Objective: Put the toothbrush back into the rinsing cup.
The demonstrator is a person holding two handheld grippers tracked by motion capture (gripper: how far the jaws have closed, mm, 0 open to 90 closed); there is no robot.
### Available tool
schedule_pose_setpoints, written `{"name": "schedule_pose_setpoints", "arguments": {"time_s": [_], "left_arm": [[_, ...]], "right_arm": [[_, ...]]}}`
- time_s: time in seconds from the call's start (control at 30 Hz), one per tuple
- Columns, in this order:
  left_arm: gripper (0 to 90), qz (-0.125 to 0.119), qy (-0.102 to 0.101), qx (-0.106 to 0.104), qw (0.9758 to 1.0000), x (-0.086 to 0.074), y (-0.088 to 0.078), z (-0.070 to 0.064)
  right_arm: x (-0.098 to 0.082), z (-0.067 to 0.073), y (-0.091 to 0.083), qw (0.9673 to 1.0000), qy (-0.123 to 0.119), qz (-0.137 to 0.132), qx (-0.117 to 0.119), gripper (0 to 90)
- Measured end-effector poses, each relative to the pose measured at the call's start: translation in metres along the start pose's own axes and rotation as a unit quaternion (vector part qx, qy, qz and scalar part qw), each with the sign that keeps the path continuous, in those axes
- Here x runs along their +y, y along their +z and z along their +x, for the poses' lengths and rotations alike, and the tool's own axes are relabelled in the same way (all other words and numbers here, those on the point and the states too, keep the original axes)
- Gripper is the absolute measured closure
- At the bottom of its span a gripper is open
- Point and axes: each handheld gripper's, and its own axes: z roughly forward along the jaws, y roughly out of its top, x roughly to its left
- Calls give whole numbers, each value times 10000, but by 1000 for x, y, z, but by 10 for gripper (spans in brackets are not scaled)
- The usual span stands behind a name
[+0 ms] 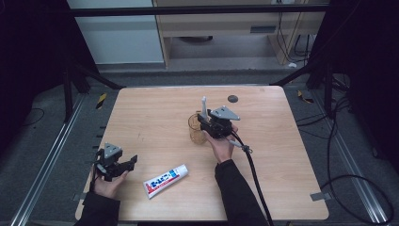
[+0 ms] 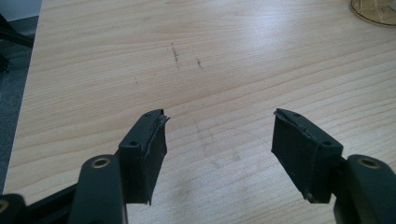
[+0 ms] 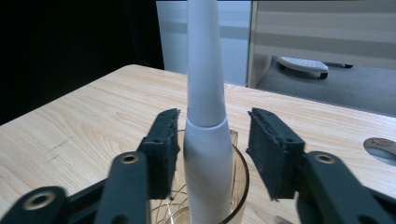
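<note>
While the right tool (image 3: 212,154) stood with its jaws parted on either side of the white electric toothbrush (image 3: 205,140), neither pad pressing it, a careless withdrawal could have clipped the handle and tipped the amber glass cup (image 1: 195,128). That toothbrush stood upright in the cup mid-worktop (image 1: 155,117), long axis vertical, narrow neck pointing up. The left tool (image 2: 219,140) rested open and empty near the toothpaste tube (image 1: 165,181).

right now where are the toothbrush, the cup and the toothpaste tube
toothbrush (image 3: 206,154), right gripper view, on its thick white handle
cup (image 1: 195,133), high view, on its clear amber wall
toothpaste tube (image 1: 164,181), high view, on the middle of its printed body
</note>
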Motion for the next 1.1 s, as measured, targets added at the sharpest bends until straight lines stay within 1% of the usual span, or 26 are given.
{"name": "schedule_pose_setpoints", "arguments": {"time_s": [0.07, 0.23, 0.3, 0.43, 0.5, 0.57, 0.67, 0.77, 0.9, 1.0, 1.03, 1.1], "left_arm": [[346, -5, -7, -2, 10000, 0, 0, 0], [346, -14, -3, -15, 10000, 0, 0, 0], [353, -15, -15, -33, 10000, 0, -1, 0], [372, -45, -13, -58, 10000, 1, -2, -1], [376, -51, -15, -74, 10000, 1, -2, -1], [379, -52, -43, -133, 9999, 1, -2, -1], [397, -46, -32, -158, 9999, 1, -2, -2], [409, -33, -19, -180, 9998, 0, -2, -2], [423, -42, -4, -254, 9997, 1, -2, -4], [437, -84, -25, -295, 9995, 1, -4, -5], [445, -75, 7, -314, 9995, 1, -4, -5], [457, -96, 0, -346, 9994, 1, -4, -5]], "right_arm": [[1, 1, -1, 10000, 72, 18, 55, 414], [3, 2, -5, 9998, 107, 115, 113, 304], [5, 2, -8, 9996, 129, 169, 169, 282], [8, 2, -17, 9994, 63, 278, 219, 243], [9, 2, -23, 9992, 84, 279, 263, 237], [10, 1, -30, 9991, 128, 272, 289, 228], [12, -2, -42, 9991, 96, 294, 278, 223], [14, -6, -55, 9988, 94, 394, 264, 217], [15, -12, -70, 9985, -17, 501, 218, 215], [10, -17, -79, 9978, -152, 624, 144, 207], [9, -19, -81, 9975, -188, 666, 126, 206], [6, -24, -87, 9968, -223, 768, 92, 205]]}}
